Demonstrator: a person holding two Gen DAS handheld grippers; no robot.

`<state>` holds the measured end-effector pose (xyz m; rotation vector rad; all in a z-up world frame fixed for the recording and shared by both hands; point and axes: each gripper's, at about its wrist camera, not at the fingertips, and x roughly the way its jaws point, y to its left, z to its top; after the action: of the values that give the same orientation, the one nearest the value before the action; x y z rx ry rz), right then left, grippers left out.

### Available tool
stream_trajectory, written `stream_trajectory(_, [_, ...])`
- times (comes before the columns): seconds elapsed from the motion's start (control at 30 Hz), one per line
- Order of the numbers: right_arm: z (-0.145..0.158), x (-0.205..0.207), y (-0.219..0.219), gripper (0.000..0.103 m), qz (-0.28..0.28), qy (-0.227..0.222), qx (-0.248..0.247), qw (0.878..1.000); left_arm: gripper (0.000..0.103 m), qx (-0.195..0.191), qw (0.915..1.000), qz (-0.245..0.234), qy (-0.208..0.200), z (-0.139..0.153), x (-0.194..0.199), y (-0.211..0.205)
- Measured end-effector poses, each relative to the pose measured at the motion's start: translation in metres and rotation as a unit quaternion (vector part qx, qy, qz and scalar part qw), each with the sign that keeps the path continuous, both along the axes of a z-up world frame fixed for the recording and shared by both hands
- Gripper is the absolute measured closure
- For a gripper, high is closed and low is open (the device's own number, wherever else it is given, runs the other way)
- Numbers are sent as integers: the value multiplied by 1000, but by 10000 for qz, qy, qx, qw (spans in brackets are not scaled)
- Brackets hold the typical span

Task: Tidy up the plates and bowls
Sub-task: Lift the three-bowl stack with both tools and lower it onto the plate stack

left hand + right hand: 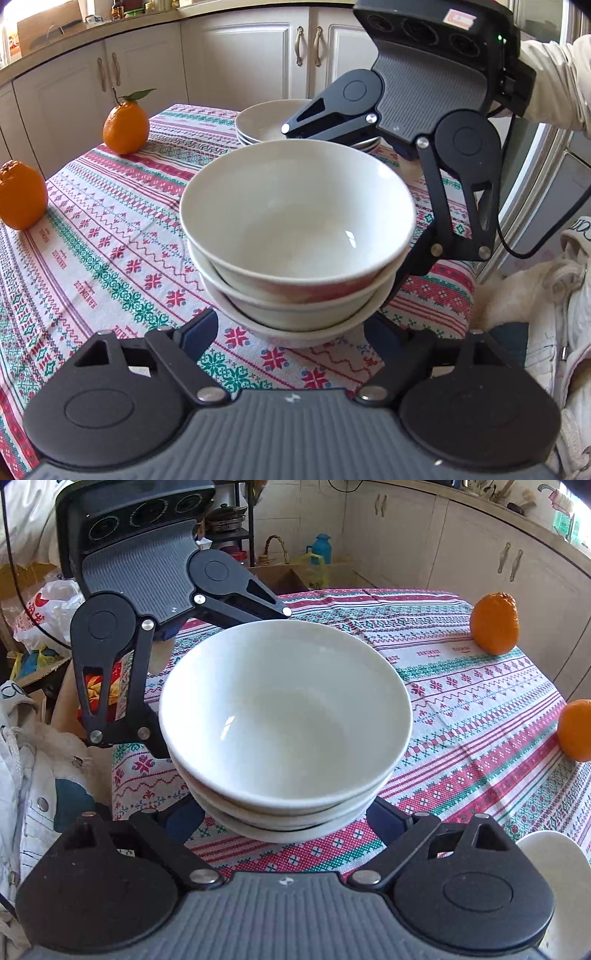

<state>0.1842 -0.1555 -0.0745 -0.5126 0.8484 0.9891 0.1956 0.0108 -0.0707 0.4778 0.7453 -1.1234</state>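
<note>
1. left gripper (291,332): its two fingers sit low on either side of the base of a stack of bowls (295,236). the left finger (201,330) stands just clear of the bottom bowl at about 8 o'clock from the stack; the right finger is mostly hidden behind the bowls at 4 o'clock. the jaws are set wide around the stack, and whether the hidden finger touches it cannot be told.
2. right gripper (288,819): the fingers likewise flank the base of the same stack of bowls (286,716), one at 7 o'clock and one at 5 o'clock, both close beside the bottom bowl. the jaws are wide; contact cannot be told.
3. the stack is three white bowls nested upright, resting on a patterned tablecloth (110,236) in red, green and white.
4. in the left wrist view the right gripper reaches in from 1 o'clock, held by a person's pale sleeve (554,81).
5. a stack of white plates (266,122) lies beyond the bowls at 12 o'clock in the left wrist view.
6. two oranges (125,127) stand at 10 o'clock in that view, well apart from the bowls.
7. cream cabinets (240,62) line the far wall.
</note>
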Motion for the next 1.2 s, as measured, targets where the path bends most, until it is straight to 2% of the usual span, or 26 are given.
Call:
stream_trajectory(0.43, [1, 4, 0, 14, 74, 103, 15, 9999, 20, 37, 9995, -304, -49, 0, 5, -5])
stream_trajectory(0.83, [8, 2, -4, 14, 13, 145, 29, 9999, 21, 70, 9994, -262, -191, 7, -2, -11])
stream_trajectory(1.2, [42, 6, -56, 14, -201, -101, 29, 9997, 21, -130, 9985, -403, -343, 38, 13, -59])
